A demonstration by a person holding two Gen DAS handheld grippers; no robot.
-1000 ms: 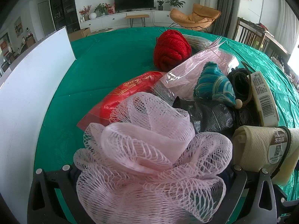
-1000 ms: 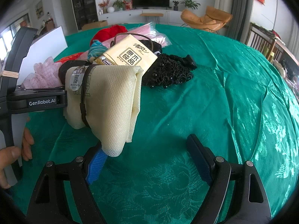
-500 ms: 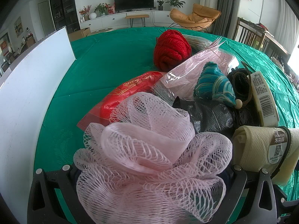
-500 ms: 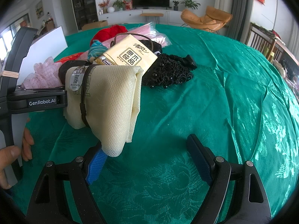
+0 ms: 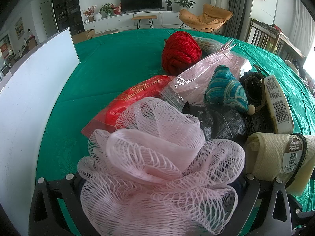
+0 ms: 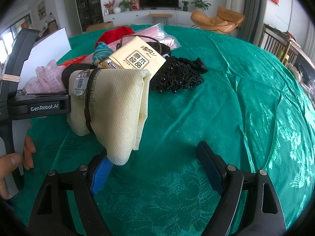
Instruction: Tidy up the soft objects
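The left gripper (image 5: 157, 192) clamps the pink mesh pouf (image 5: 157, 157): light, squashy, best gripped mid-bunch. The right gripper (image 6: 155, 167) gapes wide, empty, beside the cream cloth (image 6: 116, 106).

Pink mesh pouf (image 5: 157, 167) fills left gripper (image 5: 157, 192); behind it red yarn ball (image 5: 181, 52) w/ packets on green cloth (image 5: 110, 74).

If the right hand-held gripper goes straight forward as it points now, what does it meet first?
Probably only the green tablecloth: the right hand-held gripper is open, with bare cloth ahead. The cream mesh cloth overhangs its left finger and might brush it. The black beaded item lies farther on, left of centre.
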